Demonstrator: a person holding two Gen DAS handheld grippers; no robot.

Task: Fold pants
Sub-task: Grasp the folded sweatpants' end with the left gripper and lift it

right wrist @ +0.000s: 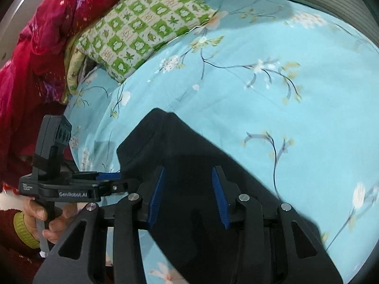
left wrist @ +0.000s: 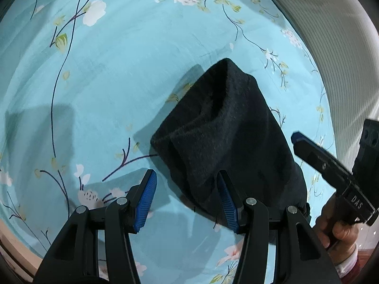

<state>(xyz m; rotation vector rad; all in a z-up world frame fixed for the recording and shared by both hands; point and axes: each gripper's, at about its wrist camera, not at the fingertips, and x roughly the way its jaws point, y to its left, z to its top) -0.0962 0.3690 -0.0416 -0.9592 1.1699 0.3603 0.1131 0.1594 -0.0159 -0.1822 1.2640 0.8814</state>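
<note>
The black pants (left wrist: 225, 127) lie folded into a thick bundle on the blue floral bedsheet (left wrist: 118, 71). My left gripper (left wrist: 185, 174) stands open at the bundle's near left corner; its right finger (left wrist: 227, 201) is over the cloth and its left finger (left wrist: 146, 201) over bare sheet. Neither pad presses on anything. My right gripper (left wrist: 298, 142) comes in from the right edge, held by a hand. In the right wrist view the pants (right wrist: 189, 146) spread dark beneath my right gripper (right wrist: 188, 169), which is open above the cloth. The left gripper (right wrist: 111, 176) shows at the left.
A green-and-white checked pillow (right wrist: 142, 30) and a red quilt (right wrist: 35, 59) lie at the far left of the bed. A grey ribbed surface (left wrist: 343, 47) borders the bed on the right. A wooden bed edge (left wrist: 14, 243) shows at lower left.
</note>
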